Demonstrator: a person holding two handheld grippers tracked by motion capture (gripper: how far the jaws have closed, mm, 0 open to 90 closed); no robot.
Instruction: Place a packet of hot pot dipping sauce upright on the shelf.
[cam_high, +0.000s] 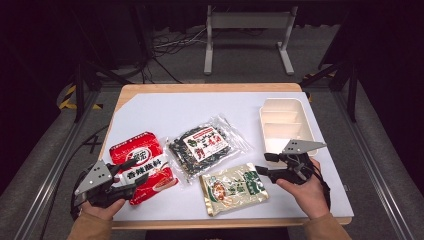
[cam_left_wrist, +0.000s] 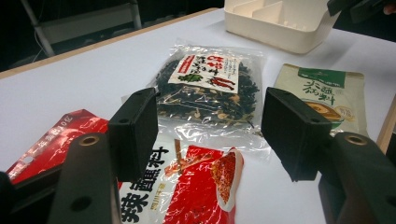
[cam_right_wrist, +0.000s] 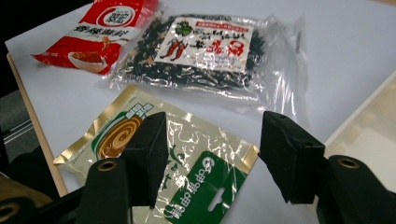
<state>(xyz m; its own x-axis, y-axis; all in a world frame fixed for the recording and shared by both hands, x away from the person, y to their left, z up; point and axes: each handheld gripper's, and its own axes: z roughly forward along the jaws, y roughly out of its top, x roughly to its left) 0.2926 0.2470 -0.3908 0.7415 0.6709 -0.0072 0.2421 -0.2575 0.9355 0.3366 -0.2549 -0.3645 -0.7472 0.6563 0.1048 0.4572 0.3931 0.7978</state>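
On the white tabletop (cam_high: 165, 112) three flat food packets lie side by side. At its near left edge sits the red packet (cam_high: 141, 166), and the left claw (cam_high: 131, 174) hangs over that packet's near end with its jaws spread apart and nothing pinched between them; in the left gripper view the red packet (cam_left_wrist: 187, 191) shows below the gap between the jaws. Just beyond and to the right lies the clear packet of dark dried bits (cam_high: 205, 146), its near corner overlapping the red packet's edge. Nearer the front edge rests the beige and green packet (cam_high: 233, 187), tilted a little, its green end toward the right claw (cam_high: 263, 165). That claw hovers just beside the green end, jaws wide apart and empty; in the right gripper view the beige and green packet (cam_right_wrist: 187, 158) lies below and between the jaws, untouched. Behind the right claw, at the far right of the tabletop, stands a cream divided tray (cam_high: 285, 107), well apart from the packets.
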